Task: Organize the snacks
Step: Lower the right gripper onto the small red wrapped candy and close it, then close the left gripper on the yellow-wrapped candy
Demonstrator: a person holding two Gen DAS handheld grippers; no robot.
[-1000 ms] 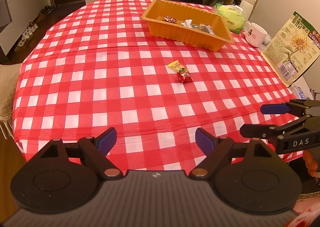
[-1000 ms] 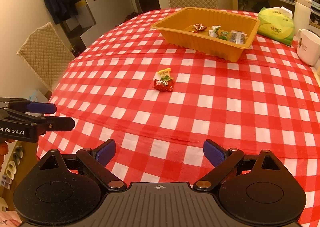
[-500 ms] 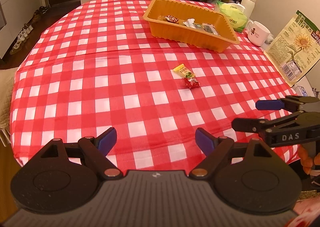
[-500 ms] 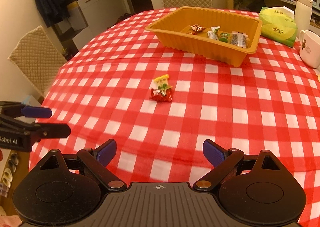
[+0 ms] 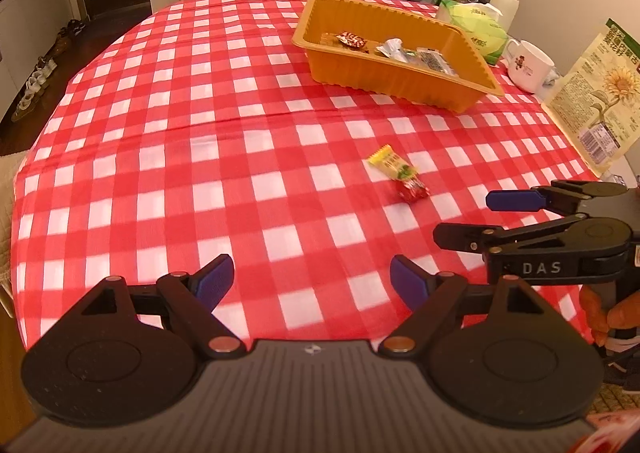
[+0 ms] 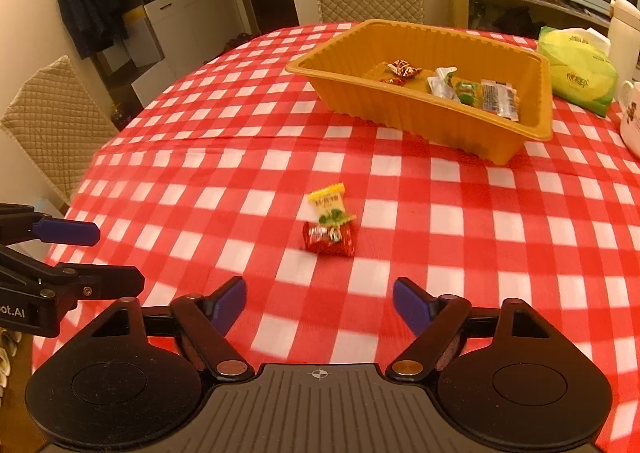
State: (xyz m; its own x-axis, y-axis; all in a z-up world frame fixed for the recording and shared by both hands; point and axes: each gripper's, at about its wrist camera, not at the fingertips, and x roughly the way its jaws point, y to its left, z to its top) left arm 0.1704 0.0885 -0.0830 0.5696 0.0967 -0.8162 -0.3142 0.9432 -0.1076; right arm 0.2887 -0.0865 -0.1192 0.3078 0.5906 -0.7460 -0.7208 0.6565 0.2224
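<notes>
Closing in on the two loose snacks out on the checked tablecloth (image 6: 208, 189): yellow packet (image 6: 329, 206) touching the red candy (image 6: 329, 239), both well short of the orange tray (image 6: 432, 115). Already got a handful of wrapped snacks in that tray, so probably just these two left. Right gripper (image 6: 318, 307) aimed straight at the red one, jaws just been narrowing but nothing between them, likely sizing down for a small pinch. Left gripper (image 5: 310, 279) spread wide and empty, hanging off to the side, maybe waiting on the yellow packet.
</notes>
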